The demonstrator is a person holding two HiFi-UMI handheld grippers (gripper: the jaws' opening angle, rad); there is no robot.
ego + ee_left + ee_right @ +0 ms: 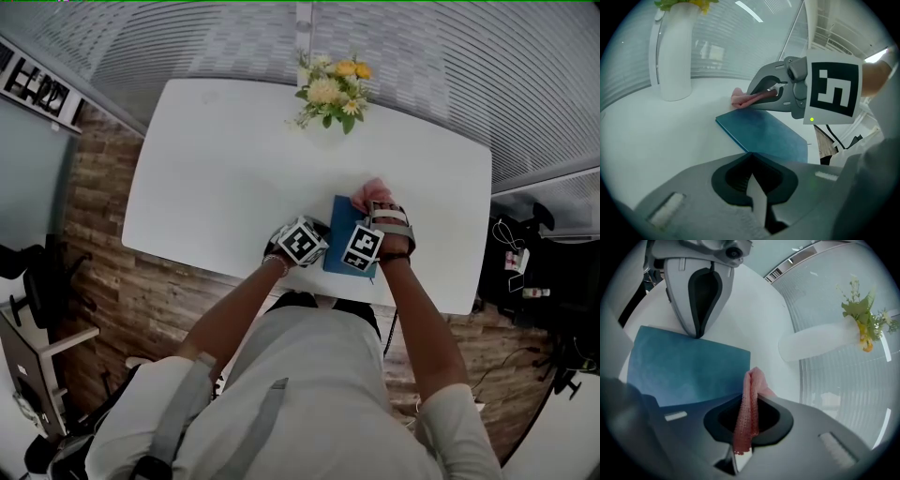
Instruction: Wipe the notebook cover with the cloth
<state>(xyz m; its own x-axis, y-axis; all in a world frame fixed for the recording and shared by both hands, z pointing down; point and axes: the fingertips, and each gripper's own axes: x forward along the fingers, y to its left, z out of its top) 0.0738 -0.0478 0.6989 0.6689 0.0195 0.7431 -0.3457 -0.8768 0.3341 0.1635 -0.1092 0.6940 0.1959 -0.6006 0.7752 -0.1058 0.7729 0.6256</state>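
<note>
Jaws of the right gripper point(751, 398) pinch the pink cloth point(745, 416), which sits at one edge of the blue notebook point(684, 366). Left gripper point(749, 155) has its jaws together, with the tip touching the opposite edge of the notebook.

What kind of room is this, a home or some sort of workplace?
Probably an office or meeting room rather than a home. A plain white table stands on a wood-look floor against what looks like a striped glass partition, with a white vase of flowers as decoration.
</note>
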